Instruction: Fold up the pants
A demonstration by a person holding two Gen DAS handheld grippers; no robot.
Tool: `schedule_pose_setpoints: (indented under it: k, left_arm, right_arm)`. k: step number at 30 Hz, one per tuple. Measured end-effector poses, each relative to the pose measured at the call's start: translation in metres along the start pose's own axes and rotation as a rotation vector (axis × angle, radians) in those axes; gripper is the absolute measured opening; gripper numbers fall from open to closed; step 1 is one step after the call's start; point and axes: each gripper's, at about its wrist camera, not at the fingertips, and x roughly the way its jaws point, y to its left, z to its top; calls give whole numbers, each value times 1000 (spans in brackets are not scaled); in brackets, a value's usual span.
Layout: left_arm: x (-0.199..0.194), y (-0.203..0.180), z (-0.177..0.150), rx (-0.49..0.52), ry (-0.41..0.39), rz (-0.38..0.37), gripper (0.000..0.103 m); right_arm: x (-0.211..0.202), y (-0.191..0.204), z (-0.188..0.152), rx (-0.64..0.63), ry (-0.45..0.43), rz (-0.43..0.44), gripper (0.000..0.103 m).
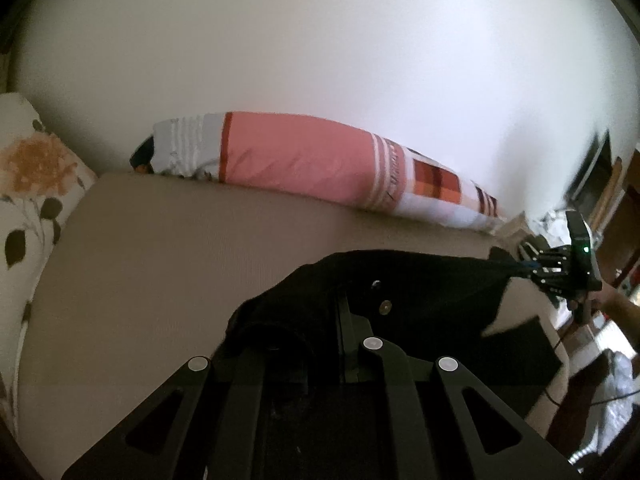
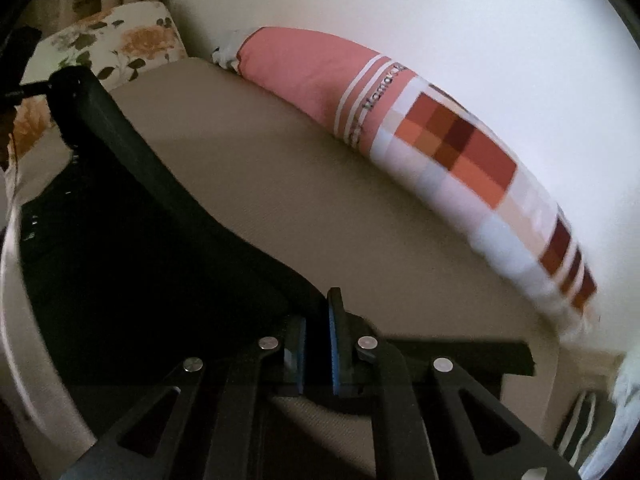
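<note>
Black pants [image 1: 420, 296] are stretched taut above a beige bed [image 1: 160, 260] between my two grippers. My left gripper [image 1: 340, 320] is shut on the waistband end near the metal button [image 1: 386, 307]; cloth bunches over its fingers. My right gripper [image 1: 532, 270] shows at the right of the left wrist view, shut on the other end of the pants. In the right wrist view the right gripper [image 2: 318, 320] pinches the black cloth [image 2: 120, 240] between its blue pads [image 2: 334, 344]. The cloth runs away to the left gripper [image 2: 68, 92] at upper left.
A long pink, white and checked bolster [image 1: 320, 164] lies along the white wall [image 1: 320, 40] at the bed's far edge. A floral pillow [image 1: 28, 184] is at the left. Furniture and clutter [image 1: 600, 184] stand beyond the bed's right end.
</note>
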Motion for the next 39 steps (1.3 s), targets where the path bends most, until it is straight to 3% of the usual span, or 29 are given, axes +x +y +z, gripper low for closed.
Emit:
schedule_pose_setpoints:
  k: [7,16,18,21,26,33,39]
  left_arm:
    - [-27,-1,-51,-8,54,-21,11]
    - [-15,9,-134,-48,260,19,14]
    - [-13,8,-143,-52,283,36,16]
    - [-15,8,-148,-62,298,76,27]
    - [-28,11,-151,-103,323,157,66]
    - [-63,0,-159,-117,330,183,67]
    - [-81,9,-161,-376,287,85,67]
  right_arm:
    - [-21,42,-75,111,37,116,5]
    - [18,90,-139,151,185,231,5]
    - [30,96,-144,138,210,223,5]
    - [33,98,-144,150,205,220,5]
    - [33,98,-143,178,202,236,5]
    - [36,98,-149,179,180,239,6]
    - [38,98,-149,167,165,239,6]
